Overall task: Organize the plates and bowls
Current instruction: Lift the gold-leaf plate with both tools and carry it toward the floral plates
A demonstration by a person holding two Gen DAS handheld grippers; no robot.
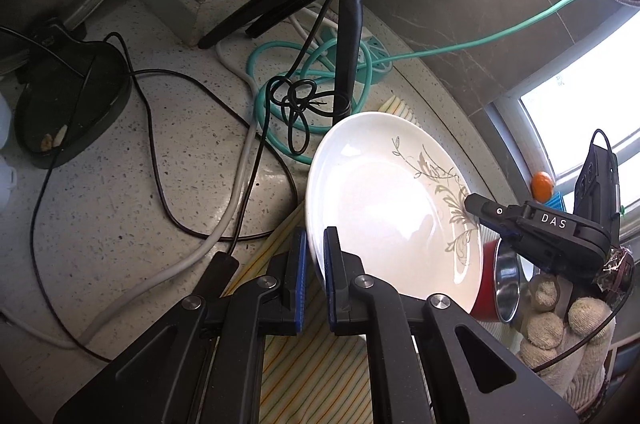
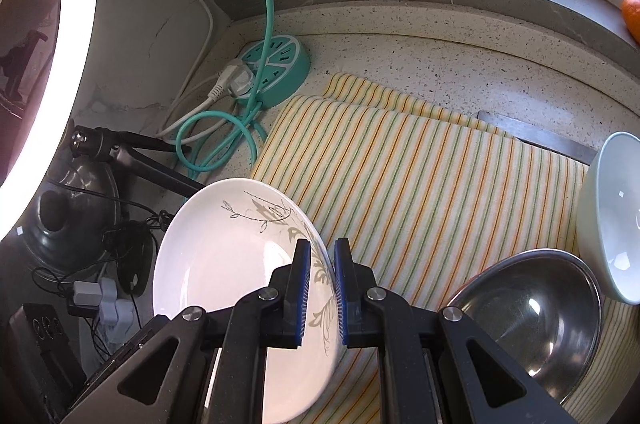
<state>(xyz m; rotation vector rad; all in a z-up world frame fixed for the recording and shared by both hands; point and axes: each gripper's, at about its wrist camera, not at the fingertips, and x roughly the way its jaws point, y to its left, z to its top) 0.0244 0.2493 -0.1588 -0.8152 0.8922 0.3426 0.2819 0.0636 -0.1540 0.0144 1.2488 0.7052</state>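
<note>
White plate held off the counter by both grippers, one on each rim

The white plate (image 1: 384, 200) with grey leaf print hangs tilted above the striped cloth (image 2: 420, 176), its length spanning from one gripper to the other. The left gripper (image 1: 315, 264) is pinched tight on the near rim; the right gripper (image 2: 322, 288) is clamped on the opposite, printed rim. Neither is nearer. A steel bowl (image 2: 536, 320) and pale bowl (image 2: 612, 216) lie right of the plate, likely the stacking side
</note>
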